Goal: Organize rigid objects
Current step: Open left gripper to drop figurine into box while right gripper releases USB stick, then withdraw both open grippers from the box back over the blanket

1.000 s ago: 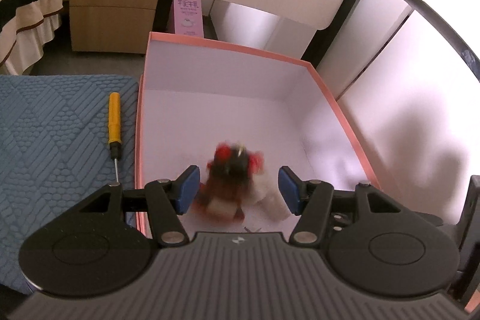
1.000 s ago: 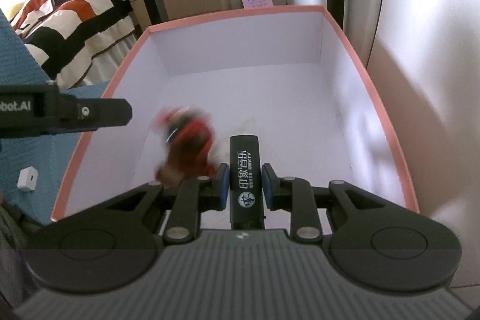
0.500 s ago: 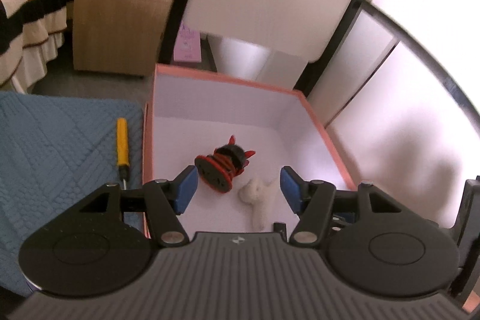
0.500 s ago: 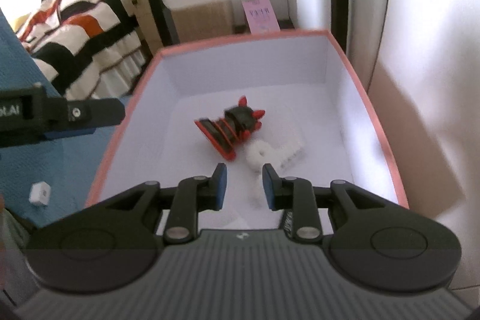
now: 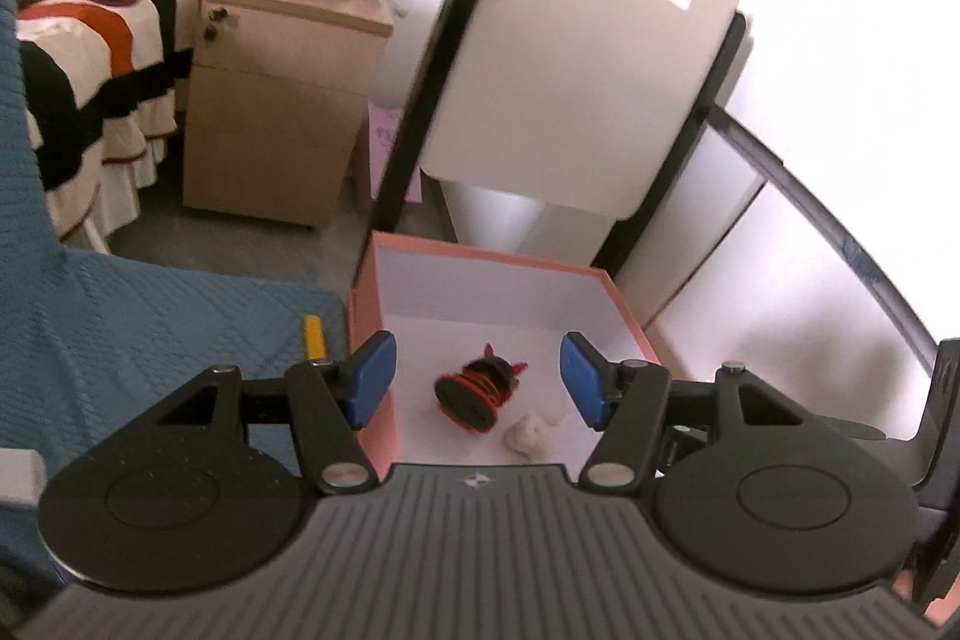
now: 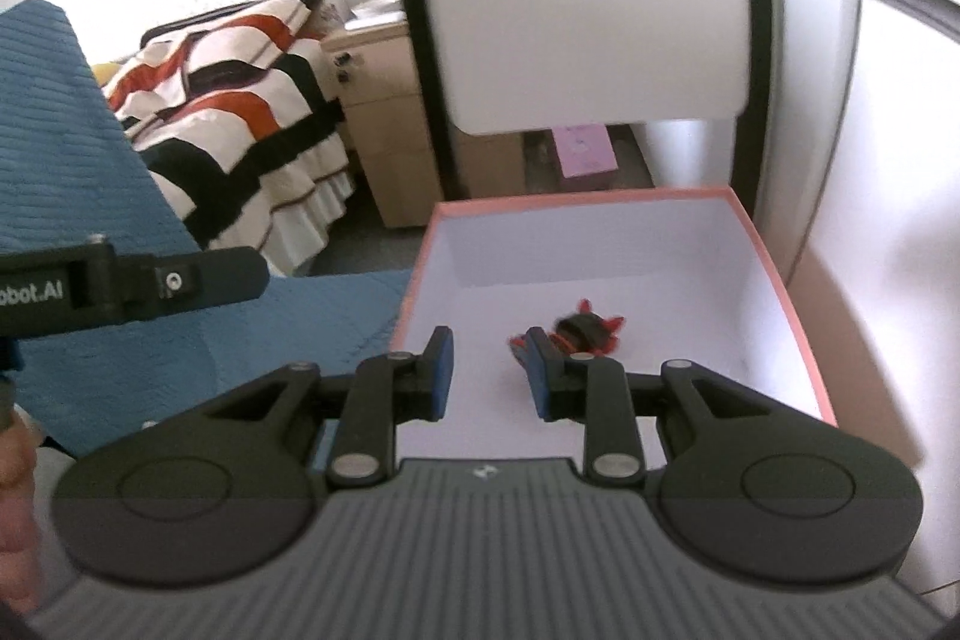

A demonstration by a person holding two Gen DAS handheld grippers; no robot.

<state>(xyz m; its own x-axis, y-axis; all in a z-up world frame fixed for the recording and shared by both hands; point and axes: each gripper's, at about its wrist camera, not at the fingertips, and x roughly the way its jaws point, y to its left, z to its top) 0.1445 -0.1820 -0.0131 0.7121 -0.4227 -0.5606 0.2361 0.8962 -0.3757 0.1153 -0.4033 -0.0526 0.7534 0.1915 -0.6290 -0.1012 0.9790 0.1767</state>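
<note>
Left claw (image 5: 474,379) and right claw (image 6: 489,373) both gape wide, empty, above the pink box (image 5: 624,307).

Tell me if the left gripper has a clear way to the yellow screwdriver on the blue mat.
Probably yes. The left gripper is open and empty, and the screwdriver lies on the mat just outside the box, with only its handle end showing past the left finger. Nothing visible covers it.
</note>
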